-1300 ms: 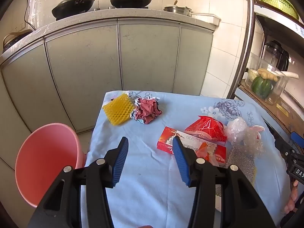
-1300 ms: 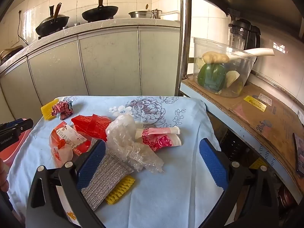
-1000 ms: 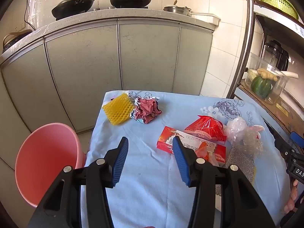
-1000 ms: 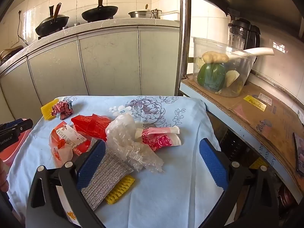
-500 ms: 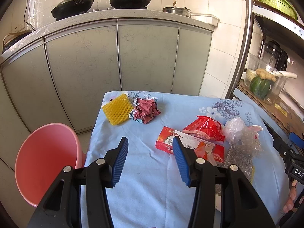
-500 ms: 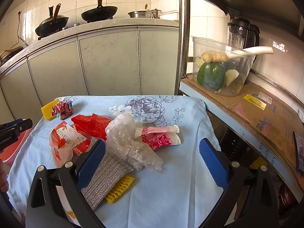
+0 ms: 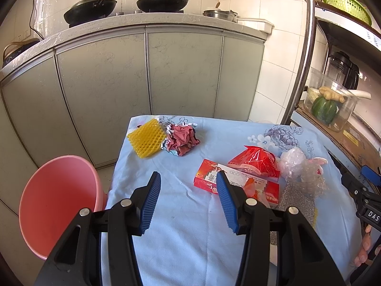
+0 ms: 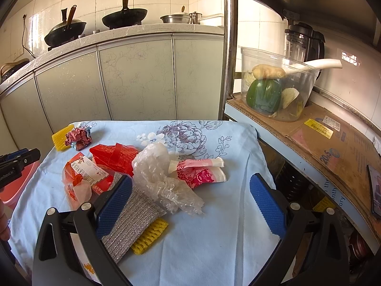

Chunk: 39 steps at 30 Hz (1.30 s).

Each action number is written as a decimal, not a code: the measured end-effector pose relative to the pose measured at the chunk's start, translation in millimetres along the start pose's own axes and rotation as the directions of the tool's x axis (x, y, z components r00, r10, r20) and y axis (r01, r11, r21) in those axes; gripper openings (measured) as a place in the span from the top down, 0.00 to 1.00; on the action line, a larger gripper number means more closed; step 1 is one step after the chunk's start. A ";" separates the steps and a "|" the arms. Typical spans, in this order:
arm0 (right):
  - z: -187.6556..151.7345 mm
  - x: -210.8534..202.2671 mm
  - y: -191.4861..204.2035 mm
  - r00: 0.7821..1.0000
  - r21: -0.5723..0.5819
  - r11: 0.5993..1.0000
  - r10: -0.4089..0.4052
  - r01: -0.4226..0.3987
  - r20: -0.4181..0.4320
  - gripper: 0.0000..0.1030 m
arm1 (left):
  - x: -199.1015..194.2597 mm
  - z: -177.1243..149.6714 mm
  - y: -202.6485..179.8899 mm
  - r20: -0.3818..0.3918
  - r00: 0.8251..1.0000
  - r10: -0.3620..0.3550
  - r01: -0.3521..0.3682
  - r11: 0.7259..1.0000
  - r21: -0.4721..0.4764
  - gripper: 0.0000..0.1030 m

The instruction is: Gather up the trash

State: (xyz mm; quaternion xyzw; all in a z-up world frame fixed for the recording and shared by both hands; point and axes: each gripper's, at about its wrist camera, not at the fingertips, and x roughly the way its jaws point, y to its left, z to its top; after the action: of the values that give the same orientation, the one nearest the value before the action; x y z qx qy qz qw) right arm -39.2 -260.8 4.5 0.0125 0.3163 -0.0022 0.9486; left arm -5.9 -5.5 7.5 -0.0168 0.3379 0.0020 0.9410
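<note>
over the near half of the blue tablecloth (image 7: 185,214) both tools hover with nothing held: the left gripper (image 7: 188,190) has its fingers apart above bare cloth, the right gripper (image 8: 190,197) is spread wide around the clear plastic wrap (image 8: 162,181). the trash lies scattered, yellow mesh (image 7: 146,138) and crumpled foil (image 7: 182,139) near the far left edge. the pink bin (image 7: 57,202) stands just off the left side, probably for short drops.

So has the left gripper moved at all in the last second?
No. The left gripper sits over the same patch of blue cloth, and the red carton and pink bin line up with it as before.
</note>
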 end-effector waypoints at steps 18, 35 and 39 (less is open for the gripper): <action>1.9 -1.5 -0.7 1.000 -0.004 1.000 -0.001 0.001 0.007 0.04 | -0.2 -0.1 0.4 -0.001 1.000 -0.005 0.005 1.000 -0.007 0.53; 4.2 -3.4 -2.2 1.000 0.005 1.000 -0.005 0.005 0.017 0.03 | 0.6 0.5 0.9 0.002 1.000 -0.008 0.008 1.000 -0.005 0.53; 2.8 -0.4 -5.9 1.000 0.014 1.000 -0.016 0.016 0.013 0.03 | 3.4 2.9 8.3 0.016 1.000 -0.011 0.011 1.000 -0.011 0.53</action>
State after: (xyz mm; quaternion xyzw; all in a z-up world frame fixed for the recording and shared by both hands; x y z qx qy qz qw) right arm -37.9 -266.8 6.9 0.0166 0.3103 -0.0120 0.9504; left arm -1.6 2.9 7.3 -0.0239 0.3303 -0.0012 0.9436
